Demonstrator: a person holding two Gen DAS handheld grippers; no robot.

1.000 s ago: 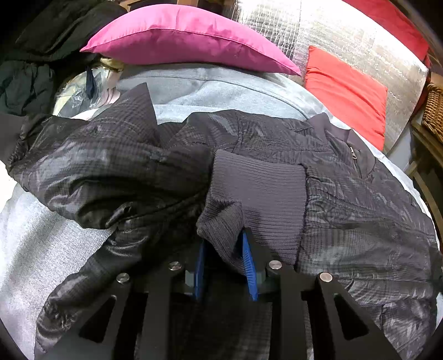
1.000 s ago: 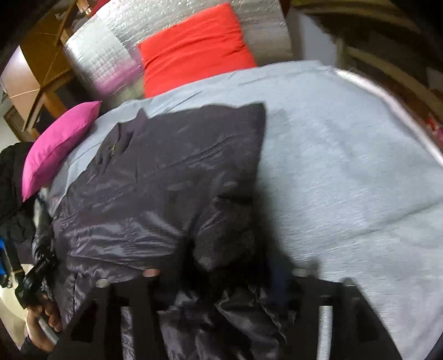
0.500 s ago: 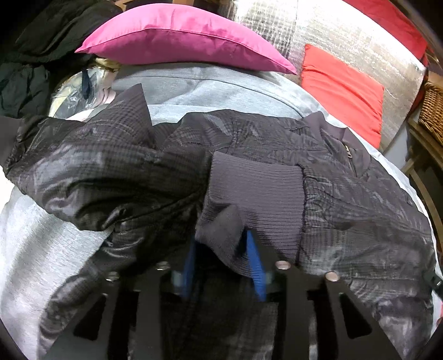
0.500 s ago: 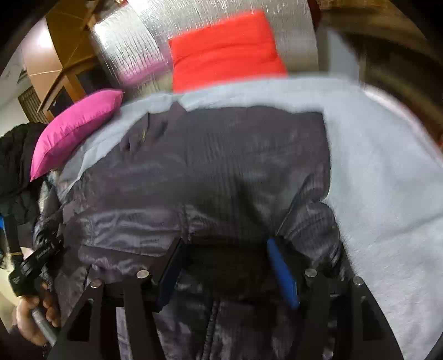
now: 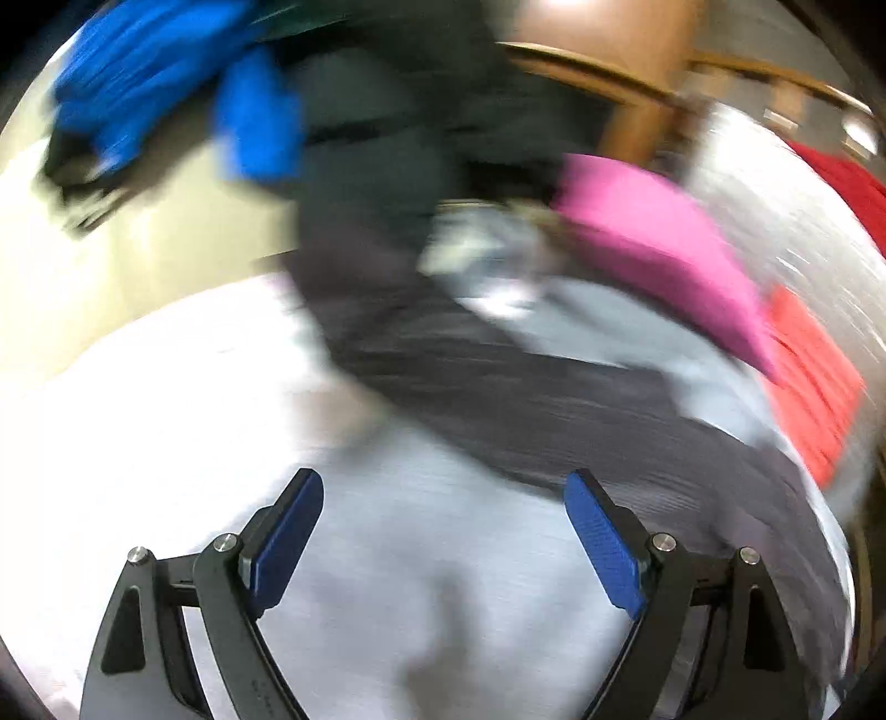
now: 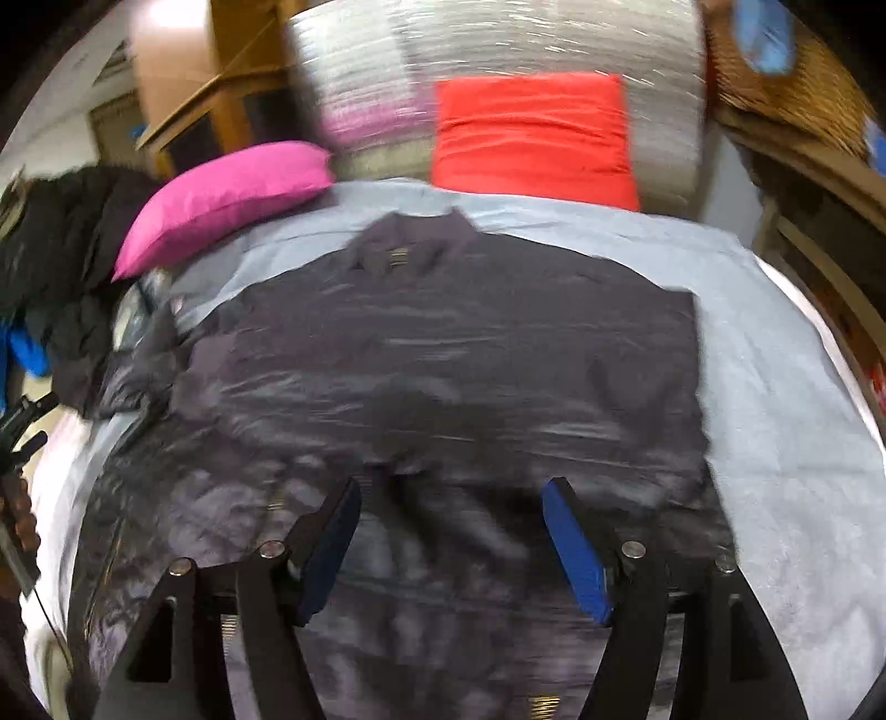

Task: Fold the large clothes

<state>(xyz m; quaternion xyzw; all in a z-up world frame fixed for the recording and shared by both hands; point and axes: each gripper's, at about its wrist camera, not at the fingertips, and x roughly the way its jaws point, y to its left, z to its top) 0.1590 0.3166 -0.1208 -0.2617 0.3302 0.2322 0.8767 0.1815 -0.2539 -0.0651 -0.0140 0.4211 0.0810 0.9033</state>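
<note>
Presently: left gripper [image 5: 443, 531] with blue ribbed pads, jaws opening, nothing between them, only pale grey cover [image 5: 421, 598] beneath. Right gripper [image 6: 451, 531] likewise blue-padded, jaws opening wide, poised over dark fabric, not pinching it. Beyond: dark jacket [image 6: 443, 360], glossy, finely quilted, crinkled, laid flat mid-bed. Collar pointing away toward red cushion [image 6: 531, 133], hem nearest the right gripper; long axis running near to far. Pink pillow [image 6: 227, 194], plump, at far left. Silvery foil-like backing [image 6: 498, 44] behind. Left view heavily blurred.
</note>
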